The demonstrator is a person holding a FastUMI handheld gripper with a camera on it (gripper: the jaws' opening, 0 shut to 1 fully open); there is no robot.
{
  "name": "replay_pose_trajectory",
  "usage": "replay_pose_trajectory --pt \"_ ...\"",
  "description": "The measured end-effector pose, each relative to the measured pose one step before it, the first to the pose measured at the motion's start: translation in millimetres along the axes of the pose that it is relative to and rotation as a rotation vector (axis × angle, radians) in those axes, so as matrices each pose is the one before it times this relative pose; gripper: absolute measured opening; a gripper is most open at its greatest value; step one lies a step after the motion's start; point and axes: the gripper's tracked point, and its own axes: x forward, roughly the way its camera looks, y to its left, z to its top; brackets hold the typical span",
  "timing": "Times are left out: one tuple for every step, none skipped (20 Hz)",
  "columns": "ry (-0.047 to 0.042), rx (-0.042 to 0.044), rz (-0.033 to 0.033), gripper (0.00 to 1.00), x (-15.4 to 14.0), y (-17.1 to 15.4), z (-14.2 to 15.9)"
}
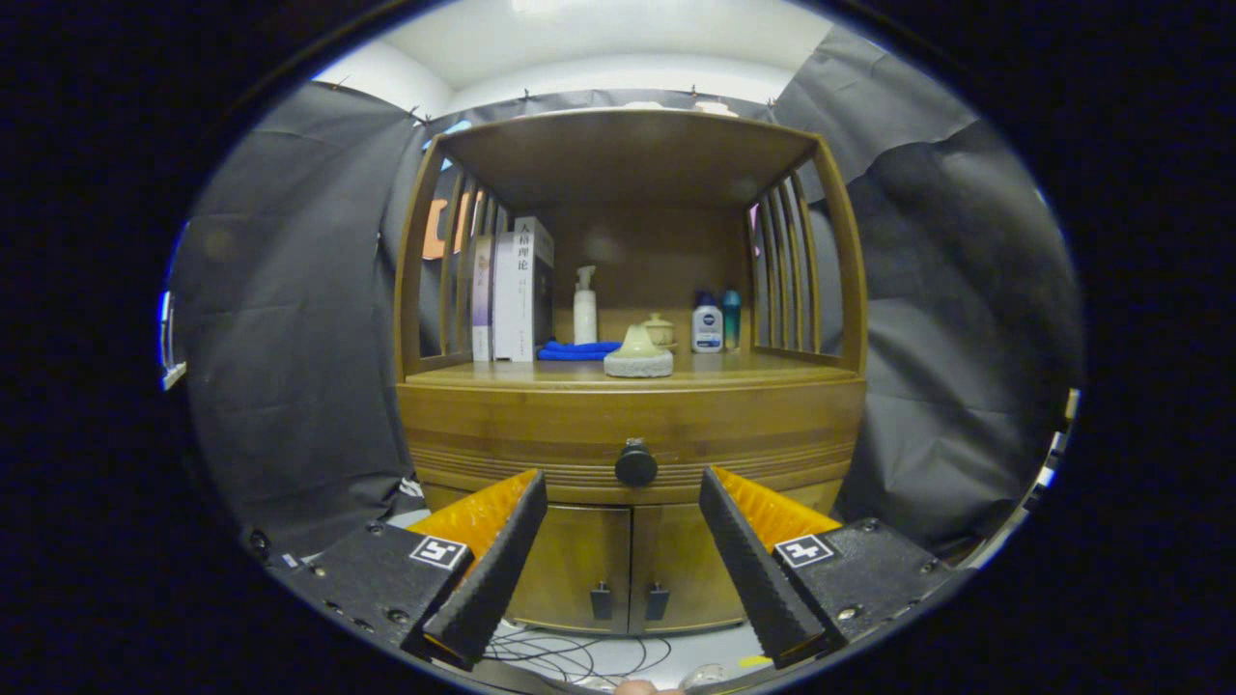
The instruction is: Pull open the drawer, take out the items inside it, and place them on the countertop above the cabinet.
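The gripper [623,483] faces the front of a wooden cabinet [632,425] head-on. Its two fingers are spread wide apart and hold nothing; the gap between them frames the lower part of the cabinet.

The drawer [541,425] runs the full width of the cabinet just under the countertop. It sits flush and closed, so its contents cannot be seen. Its round dark knob [635,465] is at the middle of the drawer front, just ahead of the fingers and between their tips, with clear space on both sides; neither finger touches it.

Below the drawer are two cupboard doors [628,560], closed, each with a small dark pull near the centre seam.

The countertop [753,370] above the drawer already carries items under a slatted upper shelf. At the left stand upright books [517,294]. Beside them a blue cloth [577,349] lies flat, with a white pump bottle [585,307] upright behind it. Near the centre front sits a pale round stone-like piece [638,355], a small lidded pot [660,329] just behind it. To the right stand a white bottle with a blue cap [707,325] and a teal bottle [732,317], side by side.

Loose cables [570,656] lie on the floor under the cabinet, between the fingers.
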Motion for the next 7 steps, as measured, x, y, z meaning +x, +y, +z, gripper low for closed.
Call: replay_pose_trajectory --pt "-0.00069 0.00681 0.00000 1.00 -8.12 -1.03 0.38" --pt "-0.00339 0.01143 -0.00166 1.00 -8.46 -2.71 1.32" --pt "-0.00559 0.01560 -0.00205 1.00 -7.00 -2.71 1.30" --pt "-0.01200 0.01266 0.00261 1.00 -4.78 -1.25 2.43" --pt "-0.00895 0.00329 0.00139 1.00 -3.94 -1.48 2.78" --pt "-0.00973 -0.00409 -0.00101 1.00 -0.54 -1.12 2.33" --pt "-0.00714 -0.00573 -0.00266 1.00 -0.53 -1.81 1.83"
